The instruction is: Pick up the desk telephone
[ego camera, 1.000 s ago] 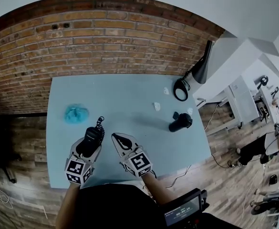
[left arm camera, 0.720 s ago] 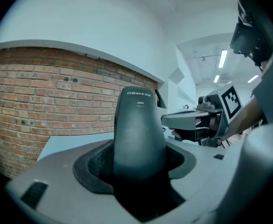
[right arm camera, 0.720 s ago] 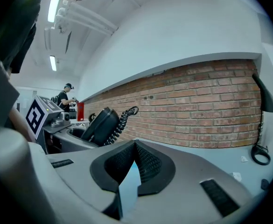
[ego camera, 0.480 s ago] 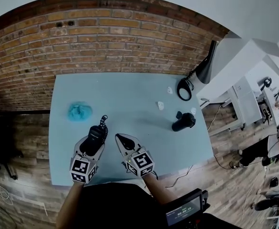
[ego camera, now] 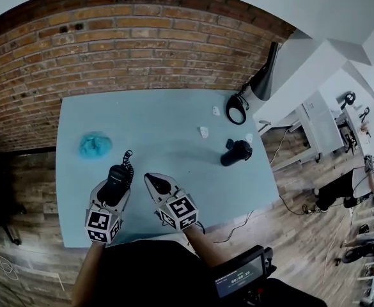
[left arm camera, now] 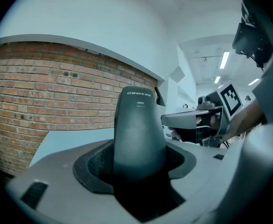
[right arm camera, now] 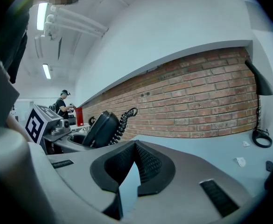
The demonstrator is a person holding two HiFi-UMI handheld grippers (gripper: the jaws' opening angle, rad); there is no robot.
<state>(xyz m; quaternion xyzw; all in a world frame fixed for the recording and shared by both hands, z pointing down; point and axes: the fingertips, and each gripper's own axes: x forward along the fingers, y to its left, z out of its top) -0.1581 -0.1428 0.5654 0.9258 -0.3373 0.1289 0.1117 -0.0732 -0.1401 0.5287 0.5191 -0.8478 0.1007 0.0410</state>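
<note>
— Any pot or tub on that table (ego camera: 174,123)?

— Only a dark cylinder (ego camera: 236,153) lying on its side toward the right edge. It could be a flask, and I can't see whether anything's in it. Further back there's a lamp's ring base (ego camera: 236,109), then a couple of white scraps (ego camera: 203,132), and a teal crumpled lump (ego camera: 95,144) over at the left.

— And the phone?

— All I can see of it is the handset (left arm camera: 138,129). It's black and smooth, rounded at the end, with small white lettering near the top and a black coiled cord (ego camera: 128,160) curling off its far end. It's in the left gripper (ego camera: 114,187), jaws clamped on its sides, tilted up over the near part of the table.

— The other one?

— The right gripper (right arm camera: 135,147) sits just beside it, tips pressed together, empty.
</note>
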